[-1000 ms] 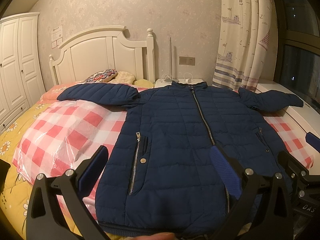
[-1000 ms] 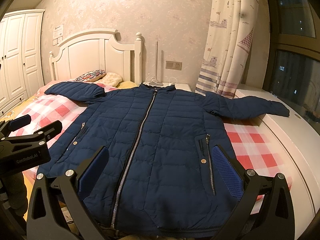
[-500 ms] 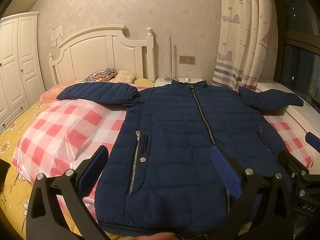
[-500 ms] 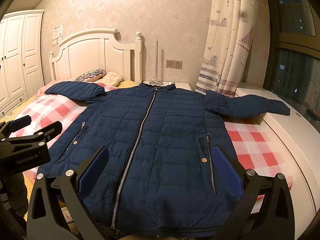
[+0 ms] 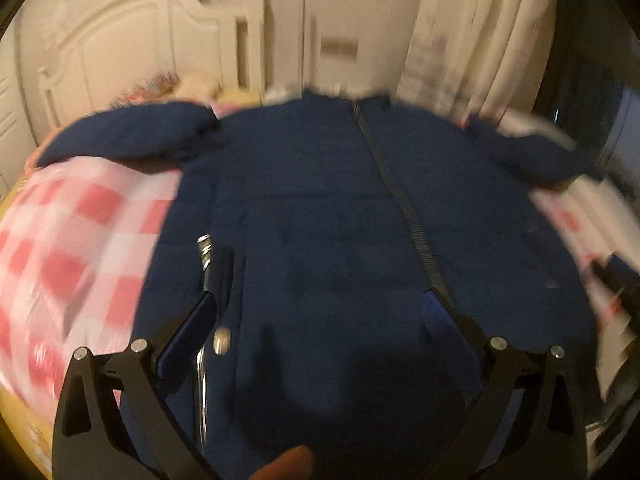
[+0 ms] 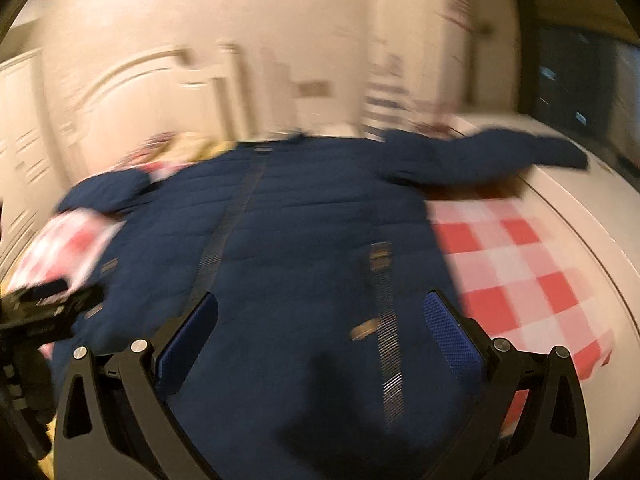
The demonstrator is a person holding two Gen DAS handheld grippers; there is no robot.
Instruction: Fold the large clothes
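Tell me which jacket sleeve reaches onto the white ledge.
The sleeve on the window side: its cuff lies on the white ledge. The other sleeve rests on the checked bedding.

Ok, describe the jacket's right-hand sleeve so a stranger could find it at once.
Start at the bed with the red-and-white checked cover. The navy quilted jacket lies front up on it, zipped. Its sleeve stretches off the checked cover onto the plain white surface near the dark window, unlike the other sleeve beside the headboard.

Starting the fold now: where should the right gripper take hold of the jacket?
Likely the right sleeve near its cuff, coming from the window side. It lies stretched out flat, clear of the jacket body. The right gripper is open.
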